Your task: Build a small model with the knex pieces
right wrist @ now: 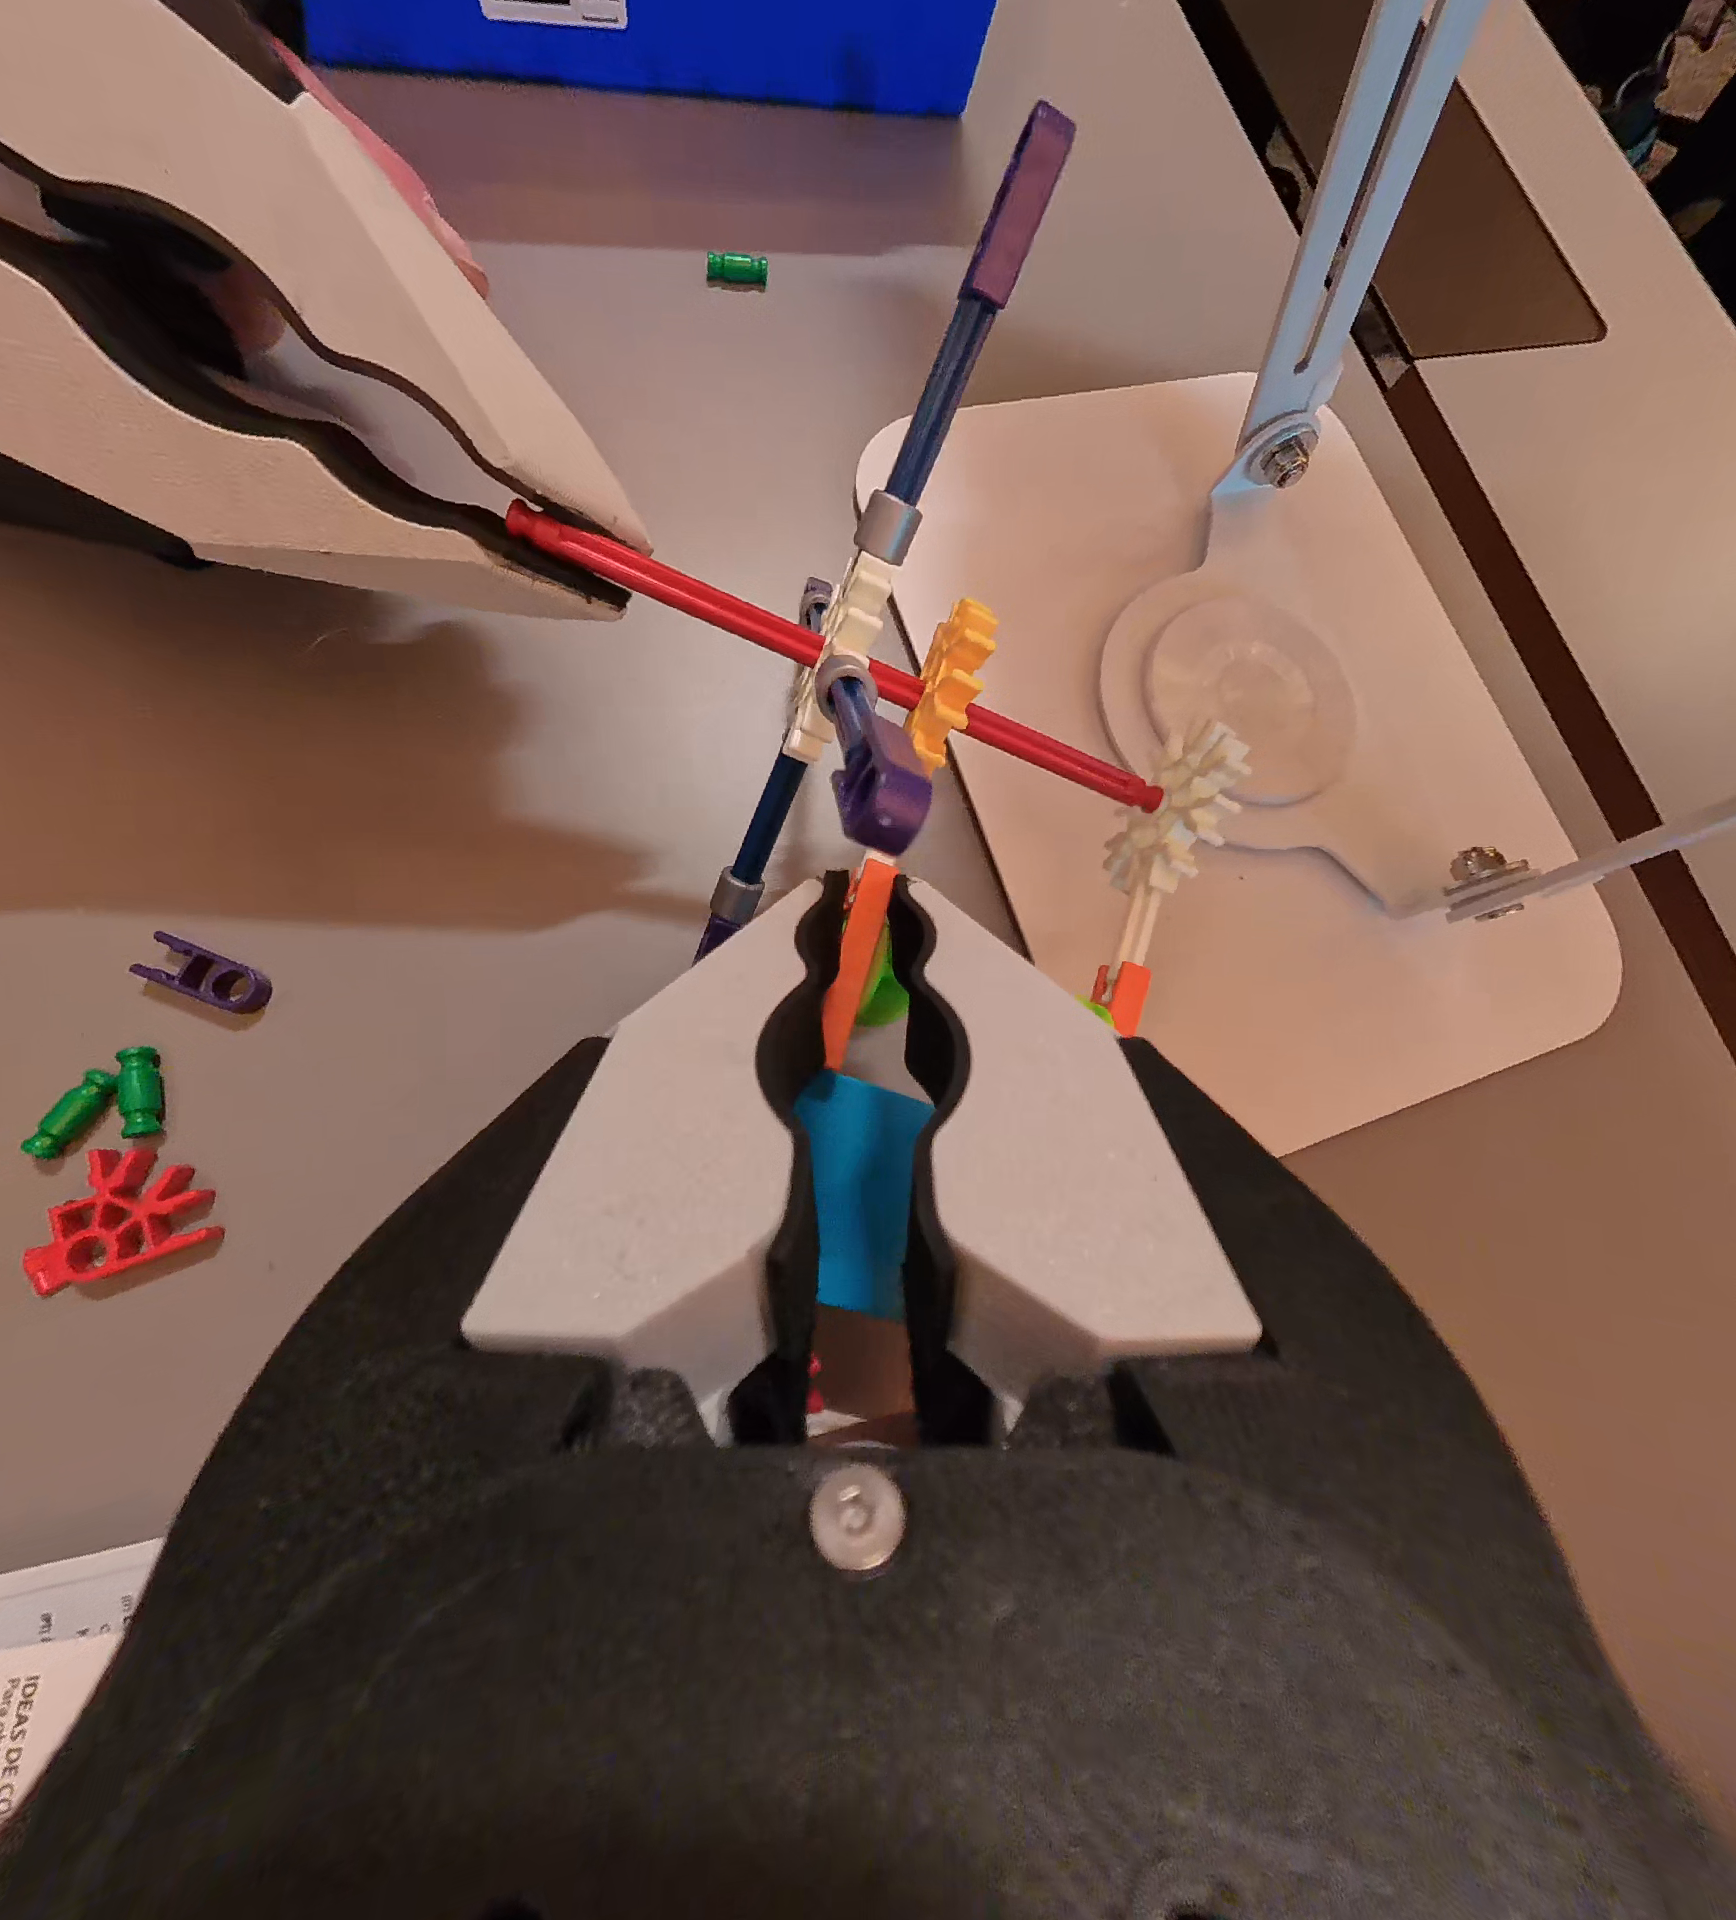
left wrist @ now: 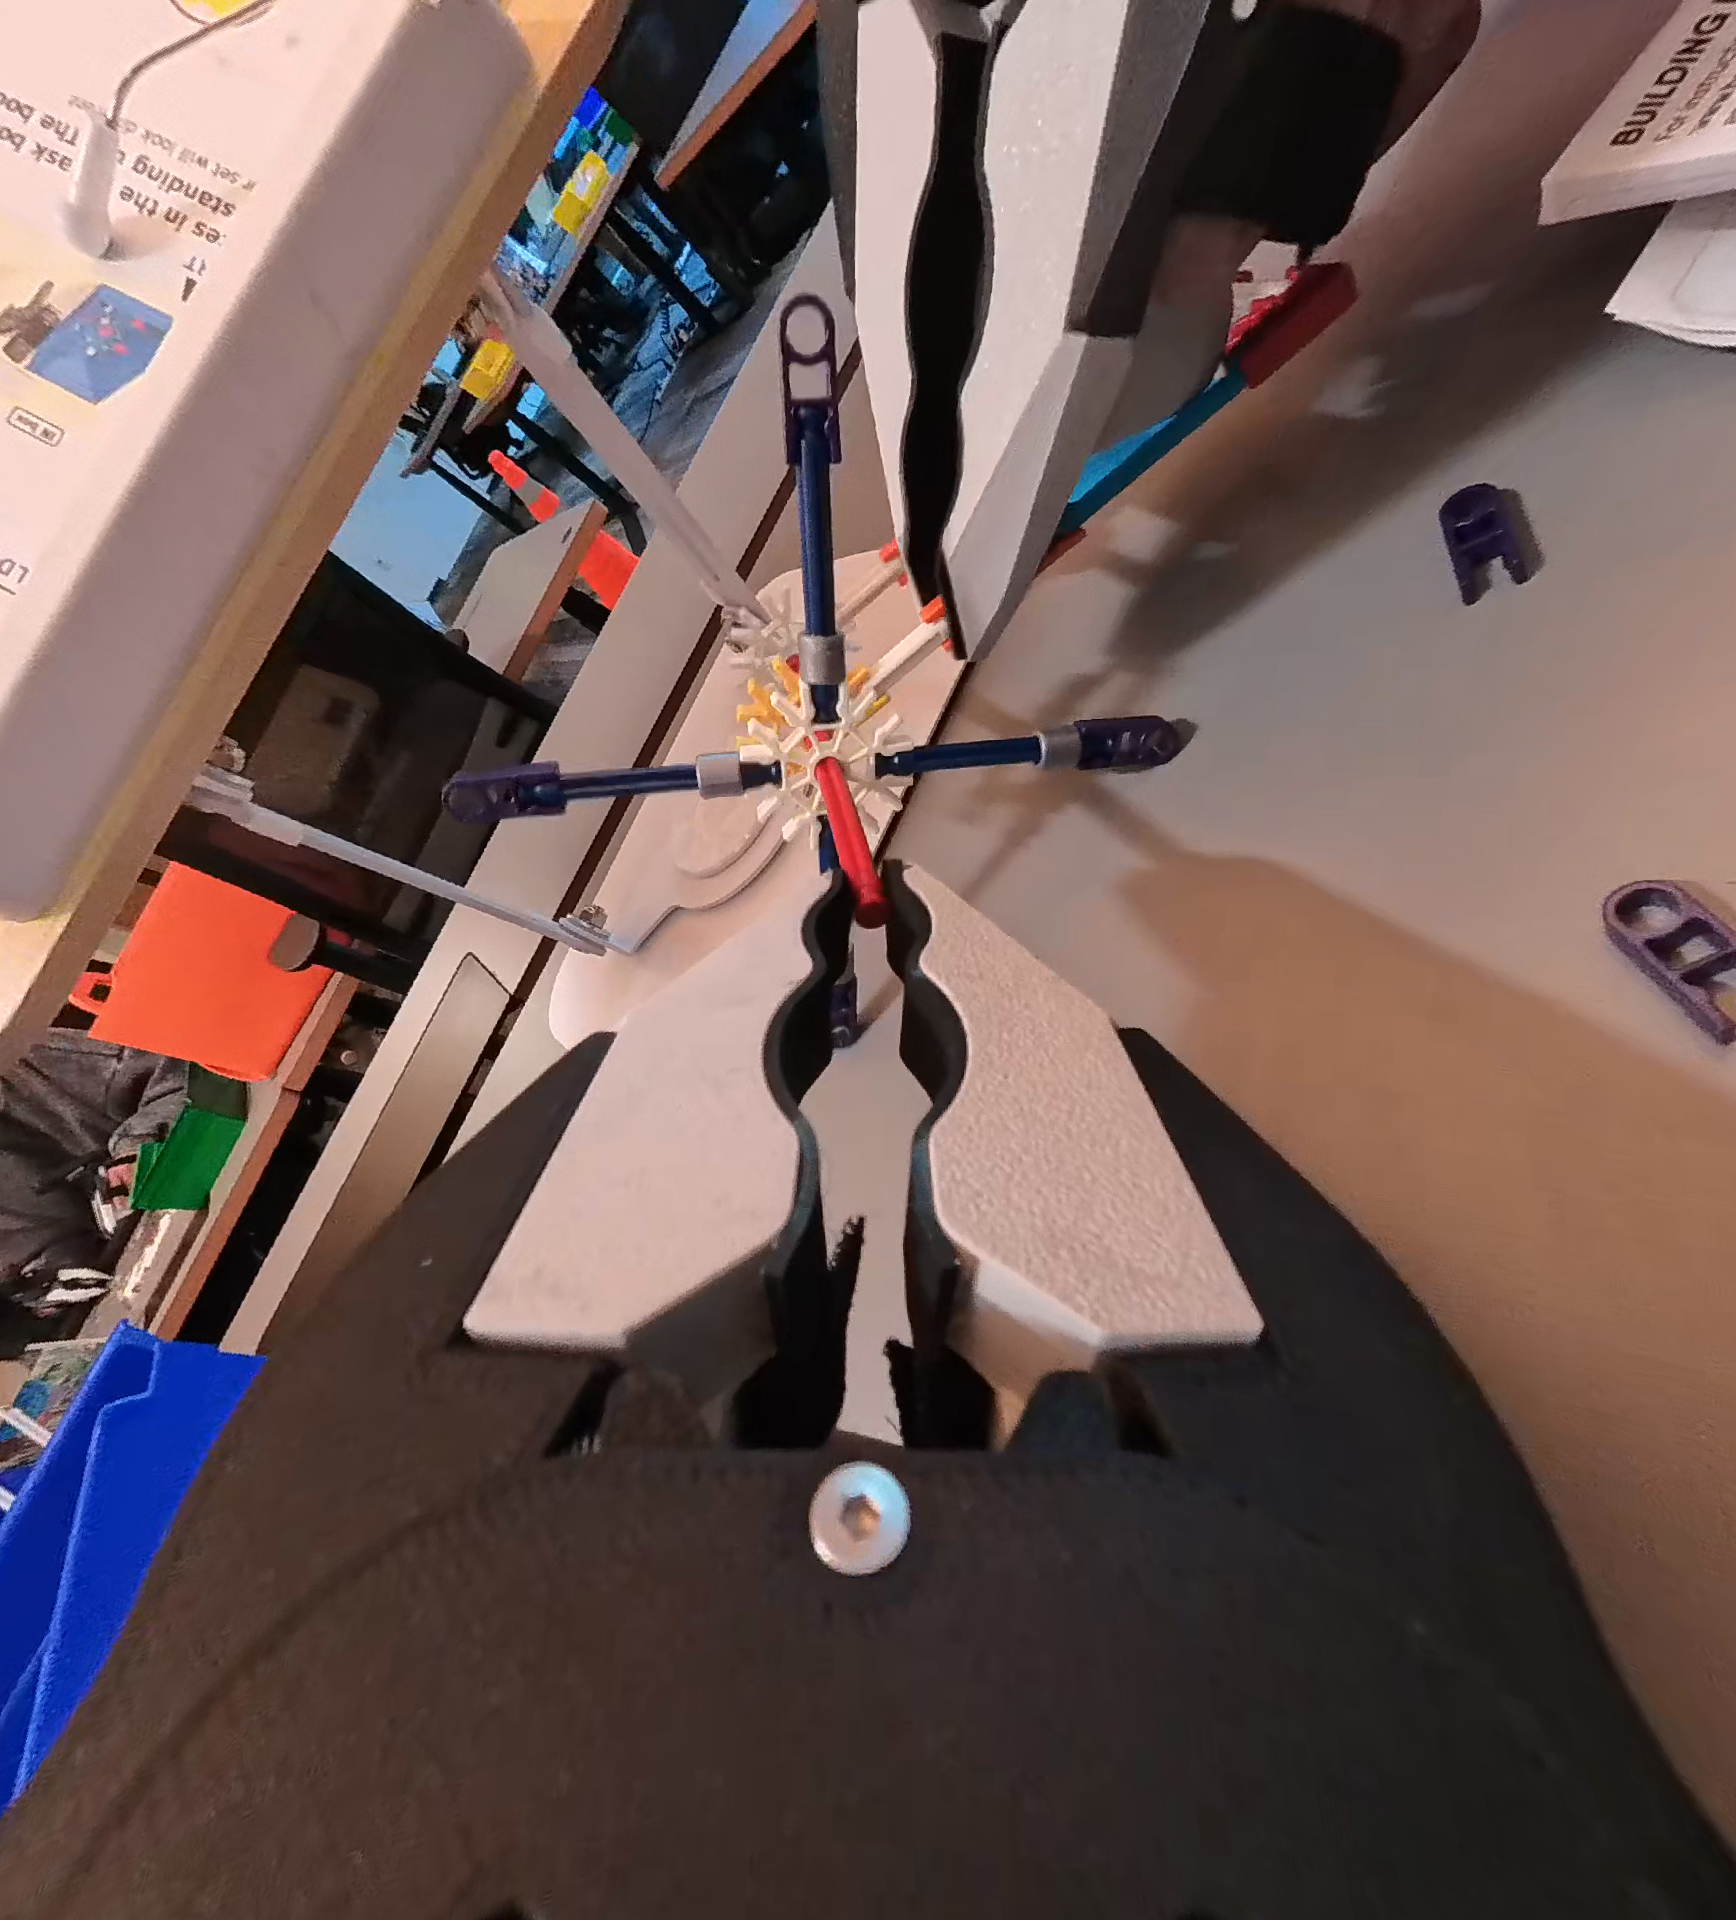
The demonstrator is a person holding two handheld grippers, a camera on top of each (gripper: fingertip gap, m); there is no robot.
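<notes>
My left gripper [left wrist: 869,896] is shut on the near end of a red rod [left wrist: 848,821]. The rod runs through a white snowflake hub [left wrist: 822,740] that carries three blue rods with purple end clips [left wrist: 808,348]. In the right wrist view the red rod [right wrist: 729,605] also passes a yellow connector [right wrist: 952,675] and ends at a second white hub [right wrist: 1178,802]. My right gripper [right wrist: 869,888] is shut on an orange strip [right wrist: 859,951] and a blue piece [right wrist: 864,1195] of the same toy model, just below a purple clip [right wrist: 883,795]. The left gripper [right wrist: 573,551] shows at upper left.
Loose on the beige table: purple clips [left wrist: 1482,540] [left wrist: 1695,966] [right wrist: 209,977], green short rods [right wrist: 105,1101] [right wrist: 736,268], a red connector [right wrist: 121,1221]. A white base plate [right wrist: 1363,1039] with metal arms lies under the model. A blue bin [right wrist: 635,42] and booklets [left wrist: 1695,114] sit at the edges. The grippers' ends are close to 7 cm from one another. Left tips and right tips are each some 15 cm from the red connector [right wrist: 121,1221].
</notes>
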